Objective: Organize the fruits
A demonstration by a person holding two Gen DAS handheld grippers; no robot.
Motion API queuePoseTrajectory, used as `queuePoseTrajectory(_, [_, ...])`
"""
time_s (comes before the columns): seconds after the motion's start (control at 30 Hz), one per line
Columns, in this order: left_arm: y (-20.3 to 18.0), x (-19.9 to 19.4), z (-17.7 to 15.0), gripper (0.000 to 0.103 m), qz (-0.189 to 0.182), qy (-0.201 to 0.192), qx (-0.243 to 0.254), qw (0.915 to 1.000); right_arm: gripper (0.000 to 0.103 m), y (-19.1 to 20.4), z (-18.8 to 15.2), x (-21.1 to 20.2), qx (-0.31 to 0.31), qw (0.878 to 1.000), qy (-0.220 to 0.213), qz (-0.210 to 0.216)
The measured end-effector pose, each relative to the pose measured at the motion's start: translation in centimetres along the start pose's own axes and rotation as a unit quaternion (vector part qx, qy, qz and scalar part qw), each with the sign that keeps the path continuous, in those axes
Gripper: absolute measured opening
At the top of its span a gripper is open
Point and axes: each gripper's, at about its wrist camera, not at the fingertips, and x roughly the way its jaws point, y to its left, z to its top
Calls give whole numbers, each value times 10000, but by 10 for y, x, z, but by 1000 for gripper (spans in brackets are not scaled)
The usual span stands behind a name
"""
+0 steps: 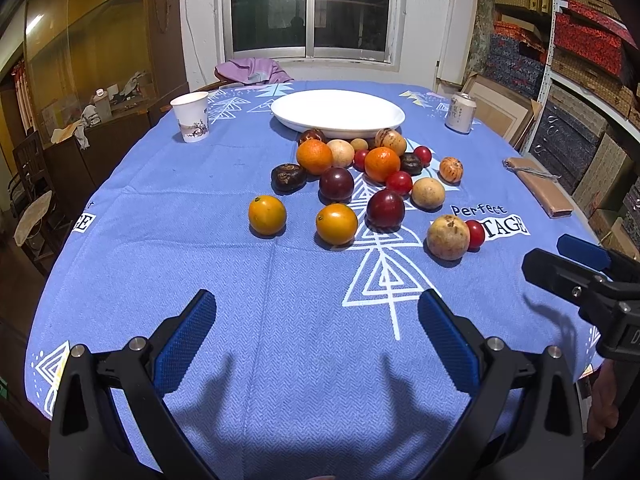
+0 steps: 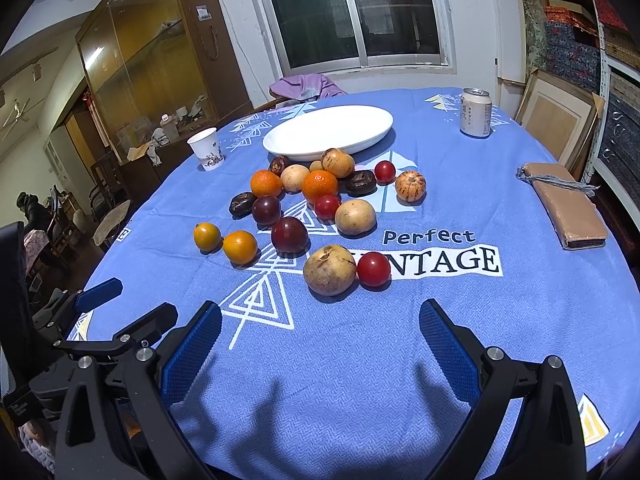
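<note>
Several fruits lie loose on the blue tablecloth in front of an empty white plate [image 1: 338, 112] [image 2: 328, 130]: oranges [image 1: 314, 156] [image 2: 266, 183], dark plums [image 1: 385, 208] [image 2: 289, 234], small red fruits [image 1: 475, 233] [image 2: 373, 269], tan round fruits [image 1: 448, 237] [image 2: 329, 269] and two yellow-orange ones [image 1: 267, 215] [image 2: 239, 246]. My left gripper [image 1: 318, 320] is open near the table's front edge, well short of the fruit, nothing between its blue pads. My right gripper [image 2: 320, 326] is open too, just before the tan fruit and empty. Each gripper shows at the other view's edge.
A paper cup [image 1: 191, 117] [image 2: 206, 149] stands at the back left, a drink can [image 1: 460, 113] [image 2: 475, 112] at the back right. A flat brown case [image 1: 538, 186] [image 2: 564, 204] lies near the right edge. Shelves of boxes [image 1: 580, 60] line the right wall.
</note>
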Motion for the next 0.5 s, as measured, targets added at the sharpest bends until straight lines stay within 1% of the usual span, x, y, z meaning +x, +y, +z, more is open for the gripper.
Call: queuePoseTrajectory(0.5, [0, 0, 1, 99, 1, 21, -10, 10000, 100, 1, 0, -1, 6, 10000, 0, 22])
